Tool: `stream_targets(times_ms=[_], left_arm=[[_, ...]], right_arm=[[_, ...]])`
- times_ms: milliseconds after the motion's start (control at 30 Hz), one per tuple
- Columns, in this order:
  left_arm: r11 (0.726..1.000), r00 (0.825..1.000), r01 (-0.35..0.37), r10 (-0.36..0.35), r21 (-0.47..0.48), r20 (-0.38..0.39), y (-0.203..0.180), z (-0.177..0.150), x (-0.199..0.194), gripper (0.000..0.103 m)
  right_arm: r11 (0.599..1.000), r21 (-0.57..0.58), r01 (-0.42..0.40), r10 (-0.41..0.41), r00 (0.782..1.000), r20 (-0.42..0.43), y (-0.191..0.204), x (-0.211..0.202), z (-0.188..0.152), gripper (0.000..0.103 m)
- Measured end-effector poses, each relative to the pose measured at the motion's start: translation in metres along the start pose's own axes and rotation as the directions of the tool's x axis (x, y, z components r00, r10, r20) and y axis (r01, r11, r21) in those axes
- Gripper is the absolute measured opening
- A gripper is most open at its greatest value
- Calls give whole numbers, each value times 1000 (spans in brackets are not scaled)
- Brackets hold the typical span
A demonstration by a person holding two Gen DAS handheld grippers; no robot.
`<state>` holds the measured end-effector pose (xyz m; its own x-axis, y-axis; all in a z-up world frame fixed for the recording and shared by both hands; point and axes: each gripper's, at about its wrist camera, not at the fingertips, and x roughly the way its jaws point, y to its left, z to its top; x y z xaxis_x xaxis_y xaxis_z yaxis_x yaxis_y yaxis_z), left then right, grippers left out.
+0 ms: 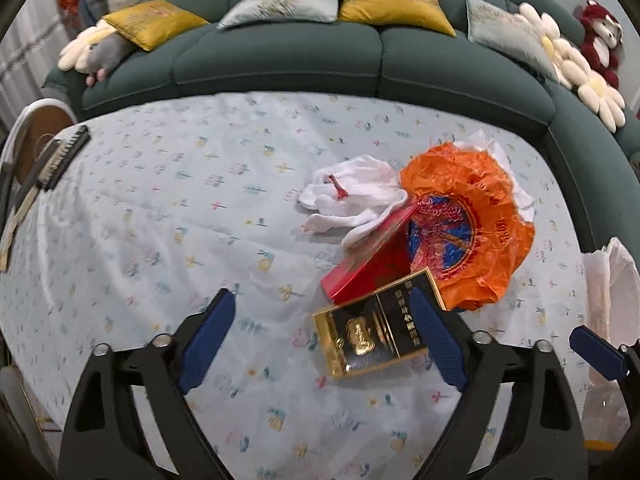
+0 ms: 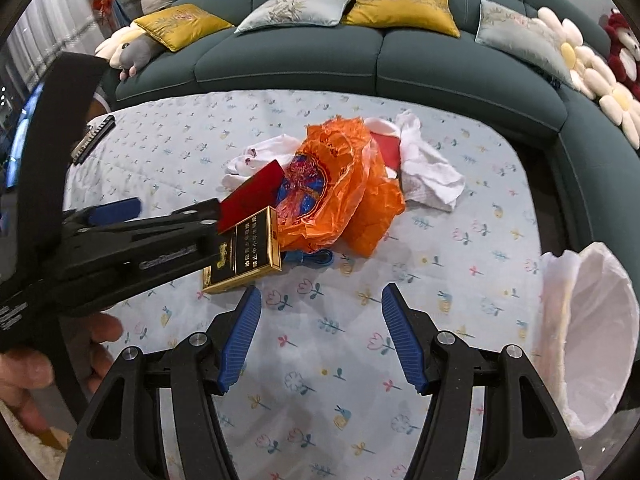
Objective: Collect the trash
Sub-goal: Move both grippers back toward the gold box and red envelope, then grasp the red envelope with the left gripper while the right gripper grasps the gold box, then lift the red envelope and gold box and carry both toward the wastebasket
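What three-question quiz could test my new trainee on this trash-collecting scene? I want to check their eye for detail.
1. True or false: the left hand-held gripper grips a red sock.
2. Which item touches the black-and-gold rectangular box? A) dark comb B) flat red box C) yellow cushion
3. Fill in: the white-lined bin stands to the table's ____.

Key: 1 false, it is open; 2 B, the flat red box; 3 right.
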<state>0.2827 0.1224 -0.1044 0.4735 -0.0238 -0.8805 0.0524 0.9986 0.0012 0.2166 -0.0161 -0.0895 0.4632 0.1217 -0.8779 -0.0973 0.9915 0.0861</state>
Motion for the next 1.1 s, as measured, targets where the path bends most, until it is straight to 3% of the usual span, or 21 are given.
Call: stream_targets(times_ms=[233, 300, 367, 467, 733, 833, 1100], left_arm=[[998, 997, 58, -58, 0, -45, 1, 5, 27, 51], [997, 995, 82, -81, 1, -60, 1, 5, 32, 32], [994, 992, 106, -106, -3, -72, 2, 6, 35, 21], [993, 991, 117, -116, 3, -59, 3, 5, 34, 14], [992, 992, 124, -123, 19, -39, 1, 2, 26, 7], [992, 991, 126, -125, 18, -36, 2, 1, 22, 5], [993, 993, 115, -115, 6, -19, 0, -7, 0, 4]], right_arm=[[1000, 8, -23, 23, 999, -30, 1, 24, 9, 59], [999, 16, -43, 43, 998, -37, 3, 30, 12, 59], [998, 26, -64, 65, 997, -42, 4, 35, 15, 58], [994, 40, -99, 101, 994, -50, 7, 43, 18, 56], [981, 79, -179, 187, 977, -100, 13, 64, 21, 36], [970, 109, -220, 232, 965, -121, 13, 70, 19, 21], [964, 87, -252, 259, 962, -88, 13, 40, 8, 17]])
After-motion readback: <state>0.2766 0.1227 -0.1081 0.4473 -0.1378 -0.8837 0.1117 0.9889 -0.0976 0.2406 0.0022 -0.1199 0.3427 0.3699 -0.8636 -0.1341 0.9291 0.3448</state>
